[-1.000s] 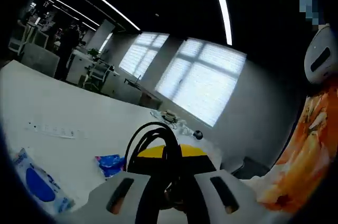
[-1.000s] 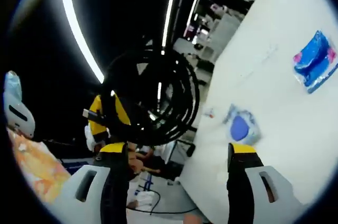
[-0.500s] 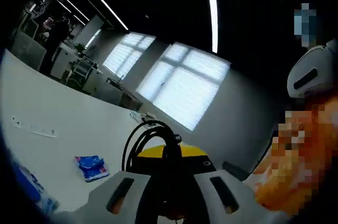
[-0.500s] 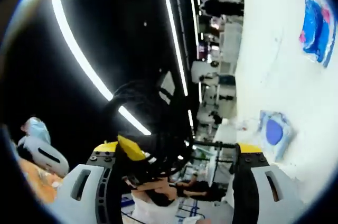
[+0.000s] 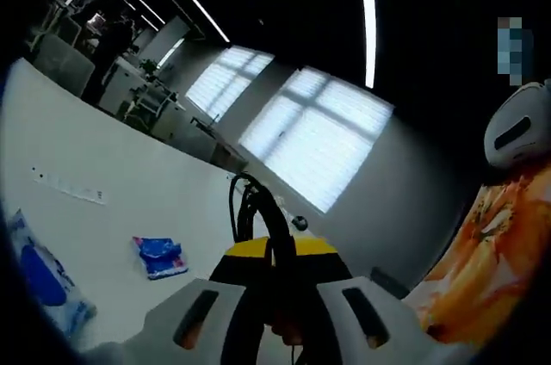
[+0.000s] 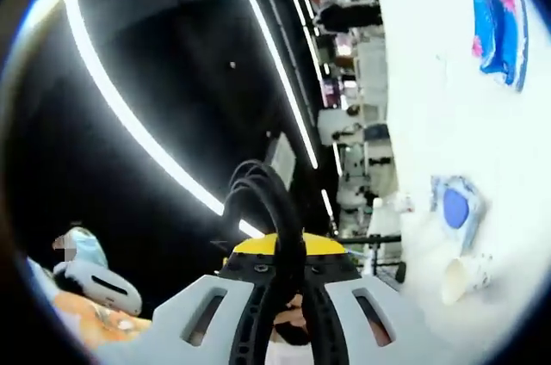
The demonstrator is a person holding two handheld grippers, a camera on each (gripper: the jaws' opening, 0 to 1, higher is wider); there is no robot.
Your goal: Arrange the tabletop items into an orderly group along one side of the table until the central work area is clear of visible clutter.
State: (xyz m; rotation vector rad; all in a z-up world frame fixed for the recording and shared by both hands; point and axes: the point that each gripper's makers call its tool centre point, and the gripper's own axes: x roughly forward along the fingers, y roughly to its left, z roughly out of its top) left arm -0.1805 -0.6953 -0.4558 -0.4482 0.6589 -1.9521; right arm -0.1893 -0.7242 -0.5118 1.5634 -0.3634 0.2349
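A coil of black cable (image 5: 256, 210) rises edge-on from between the jaws of my left gripper (image 5: 280, 255), which is shut on it. My right gripper (image 6: 288, 251) is also shut on the black cable (image 6: 271, 201), whose loops arch up over its yellow-tipped jaws. Both grippers hold the coil in the air beside the white table (image 5: 112, 227). On the table lie a blue snack packet (image 5: 159, 256) and a white pouch with a blue round mark (image 5: 43, 283). The right gripper view shows the same blue packet (image 6: 498, 16) and pouch (image 6: 456, 207).
A white power strip (image 5: 69, 192) lies flat on the far side of the table. A paper cup (image 6: 465, 277) lies near the table's edge. A person in orange patterned clothes (image 5: 486, 279) is close on the right. Office desks and chairs (image 5: 146, 111) stand beyond the table.
My right gripper, open around the coil half a second ago, has shut on the cable. The coil now stands edge-on in the left gripper view. Both views have swung.
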